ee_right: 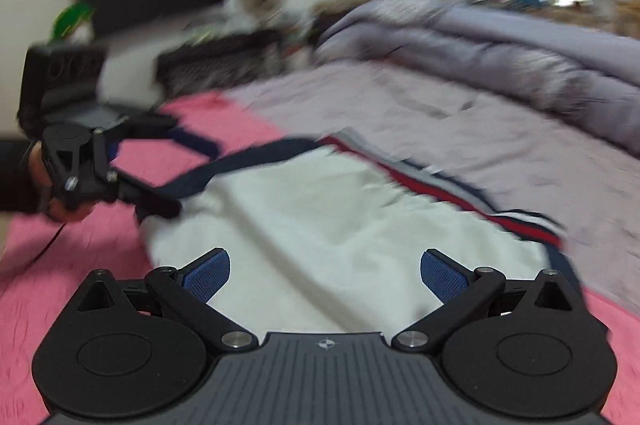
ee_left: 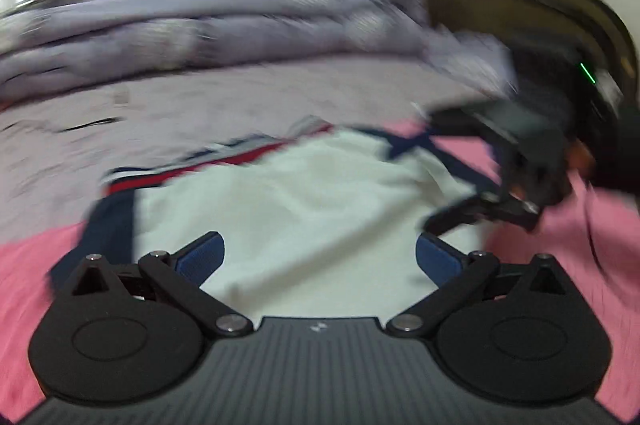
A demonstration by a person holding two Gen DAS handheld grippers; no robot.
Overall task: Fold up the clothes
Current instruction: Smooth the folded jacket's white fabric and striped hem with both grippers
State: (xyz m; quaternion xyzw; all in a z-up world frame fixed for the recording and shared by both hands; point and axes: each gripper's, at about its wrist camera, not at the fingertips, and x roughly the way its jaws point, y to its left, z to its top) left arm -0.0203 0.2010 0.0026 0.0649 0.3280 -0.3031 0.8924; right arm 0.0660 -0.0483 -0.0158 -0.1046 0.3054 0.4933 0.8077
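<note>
A: Where is the garment?

B: The white shirt with navy and red trim lies flat on a pink blanket spread over the bed, with a grey duvet bunched along the far side. My guess is the blanket is there to give a smooth surface for folding.

A: And the tongs?

B: The left tongs hang just above the near part of the shirt, blue pads spread wide with only white cloth showing between them, so they grip nothing. The right tongs are likewise wide apart and empty, low over the shirt's other side.

A: Does either camera see the other tool?

B: Yes. The right wrist view shows the left tongs by the shirt's navy-edged corner, with the person's hand behind them. They look parted there too, though blur makes it hard to say whether they touch the fabric.

A: Why one at each side?

B: I'd judge it lets both lift an edge together, so the cloth folds evenly rather than skewing.
</note>
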